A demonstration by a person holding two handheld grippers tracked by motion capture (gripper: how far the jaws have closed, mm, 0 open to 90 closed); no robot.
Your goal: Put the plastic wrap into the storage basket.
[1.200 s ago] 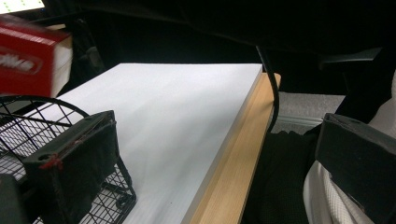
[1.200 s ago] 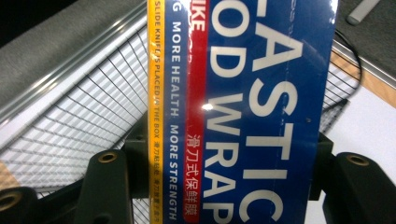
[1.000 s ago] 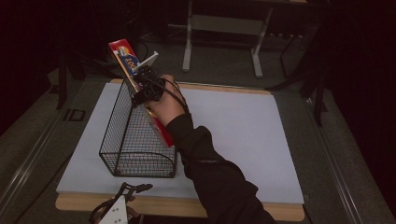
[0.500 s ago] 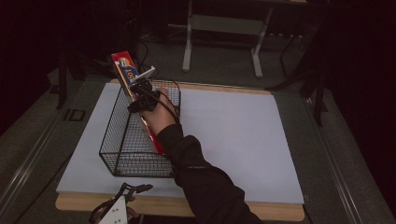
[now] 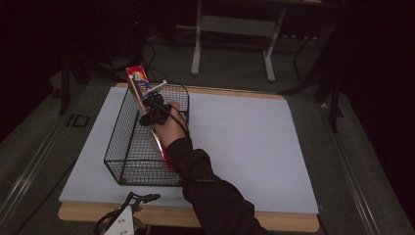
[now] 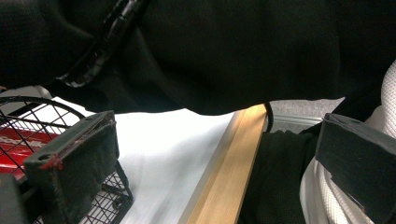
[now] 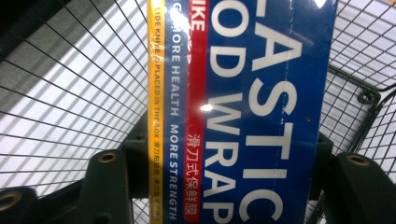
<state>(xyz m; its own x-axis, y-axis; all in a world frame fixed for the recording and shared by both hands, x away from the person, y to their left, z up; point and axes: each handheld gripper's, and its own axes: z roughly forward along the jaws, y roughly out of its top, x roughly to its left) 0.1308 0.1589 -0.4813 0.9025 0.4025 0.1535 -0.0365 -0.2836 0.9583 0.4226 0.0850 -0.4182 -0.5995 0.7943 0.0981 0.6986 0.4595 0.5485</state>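
Glossy printed plastic wrap box (image 7: 261, 112); thin black wire basket (image 5: 128, 147); matt white sheet over the wooden bench (image 6: 224, 182).

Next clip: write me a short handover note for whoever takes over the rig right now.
Right gripper: shut on the plastic wrap box, held on a slant over the wire basket, lower end inside, top above the rim.
Left gripper: open, idle at the table's near edge, holding nothing.
Done: box picked up and partly in the basket.
Left: lower it fully, release, withdraw.
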